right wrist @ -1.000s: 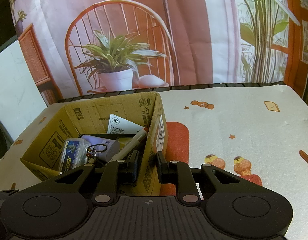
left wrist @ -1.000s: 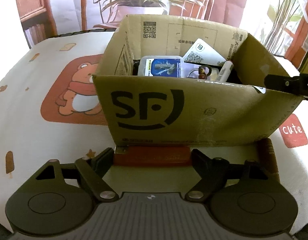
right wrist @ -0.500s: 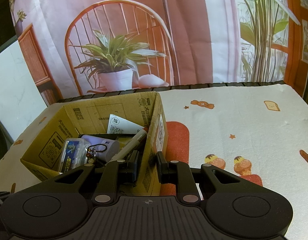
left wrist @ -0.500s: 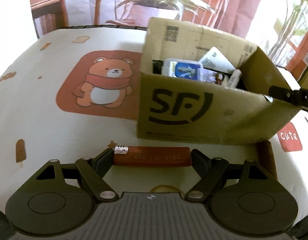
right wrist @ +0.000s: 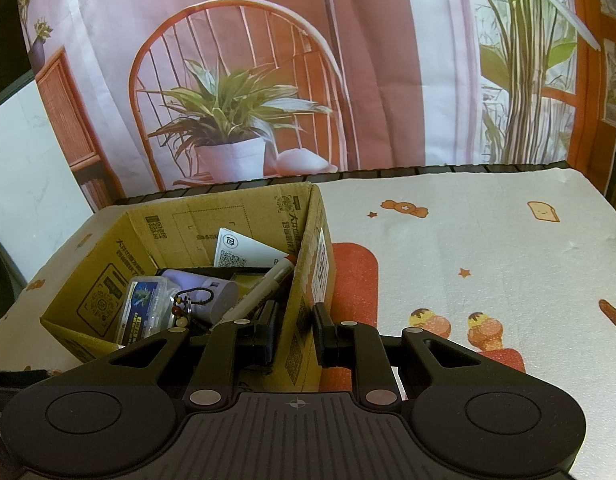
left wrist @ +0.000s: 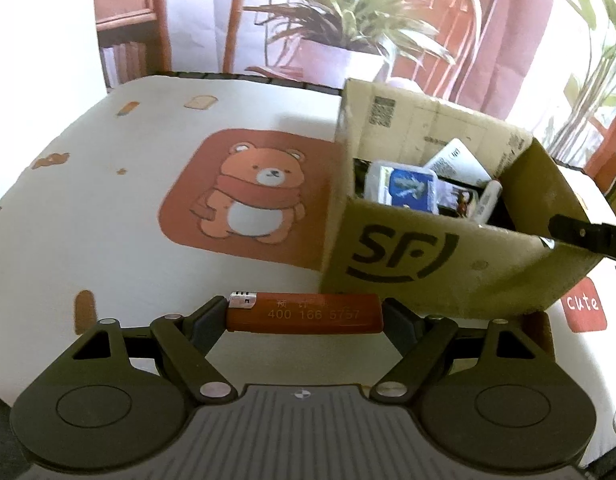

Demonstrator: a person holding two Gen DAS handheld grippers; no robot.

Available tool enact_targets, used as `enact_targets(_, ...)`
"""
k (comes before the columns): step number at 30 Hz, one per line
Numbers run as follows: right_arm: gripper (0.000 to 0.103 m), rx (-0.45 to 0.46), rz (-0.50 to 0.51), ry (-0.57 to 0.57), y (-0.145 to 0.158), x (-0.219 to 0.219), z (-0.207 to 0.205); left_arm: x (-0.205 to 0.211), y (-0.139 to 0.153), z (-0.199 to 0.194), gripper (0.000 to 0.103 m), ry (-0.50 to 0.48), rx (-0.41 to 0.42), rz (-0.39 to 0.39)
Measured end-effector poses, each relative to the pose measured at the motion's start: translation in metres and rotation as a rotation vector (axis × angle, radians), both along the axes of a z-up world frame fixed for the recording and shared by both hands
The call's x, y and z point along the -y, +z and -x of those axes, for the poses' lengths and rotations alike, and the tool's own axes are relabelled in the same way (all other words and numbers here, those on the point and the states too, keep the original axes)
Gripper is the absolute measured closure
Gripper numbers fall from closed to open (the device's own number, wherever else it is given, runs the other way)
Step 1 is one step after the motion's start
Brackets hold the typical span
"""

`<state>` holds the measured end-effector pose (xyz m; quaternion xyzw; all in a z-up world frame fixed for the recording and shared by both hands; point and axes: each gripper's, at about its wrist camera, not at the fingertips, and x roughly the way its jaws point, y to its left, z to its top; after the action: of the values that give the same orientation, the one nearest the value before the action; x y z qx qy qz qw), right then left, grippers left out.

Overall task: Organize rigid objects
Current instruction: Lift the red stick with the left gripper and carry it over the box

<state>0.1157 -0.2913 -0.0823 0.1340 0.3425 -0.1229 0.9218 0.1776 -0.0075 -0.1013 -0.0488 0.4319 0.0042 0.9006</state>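
The lighter (left wrist: 304, 314) clamped lengthwise in the left hand-held gripper (left wrist: 304, 316) has "400 166 5757" along its red body, with a few small characters above it that are too faint to read. Just ahead and to the right of that gripper, the box (left wrist: 408, 256) has a big black "SF" logo on its near wall. Further right, a red patch (left wrist: 584, 306) on the surface cloth says "cute". QR codes show on the box's inner walls and on a white card (right wrist: 244, 252) inside, next to small print I can't make out.
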Motion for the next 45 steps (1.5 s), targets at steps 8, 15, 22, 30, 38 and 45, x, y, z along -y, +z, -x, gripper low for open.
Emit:
enact_targets(8, 0.085, 0.001, -0.001, 0.0, 0.0, 0.0, 0.0, -0.011, 0.019, 0.003, 0.018, 0.06, 0.053, 0.002)
enact_targets(15, 0.085, 0.002, -0.002, -0.001, 0.0, 0.001, 0.001, -0.019, 0.043, 0.002, 0.018, 0.09, 0.127, -0.011)
enact_targets(22, 0.085, 0.001, -0.002, 0.0, 0.0, 0.0, 0.0, -0.024, 0.054, 0.005, 0.018, 0.105, 0.151, 0.005)
enact_targets(30, 0.085, 0.001, -0.001, 0.0, -0.001, 0.0, 0.0, -0.026, 0.076, 0.002, 0.018, 0.119, 0.221, 0.008)
enact_targets(38, 0.085, 0.001, -0.002, 0.0, -0.001, 0.0, 0.001, -0.001, 0.088, -0.021, 0.018, 0.037, 0.259, 0.011)
enact_targets(45, 0.084, 0.002, -0.003, 0.0, -0.001, 0.0, 0.0, 0.03, 0.084, -0.044, 0.018, -0.042, 0.254, 0.014)
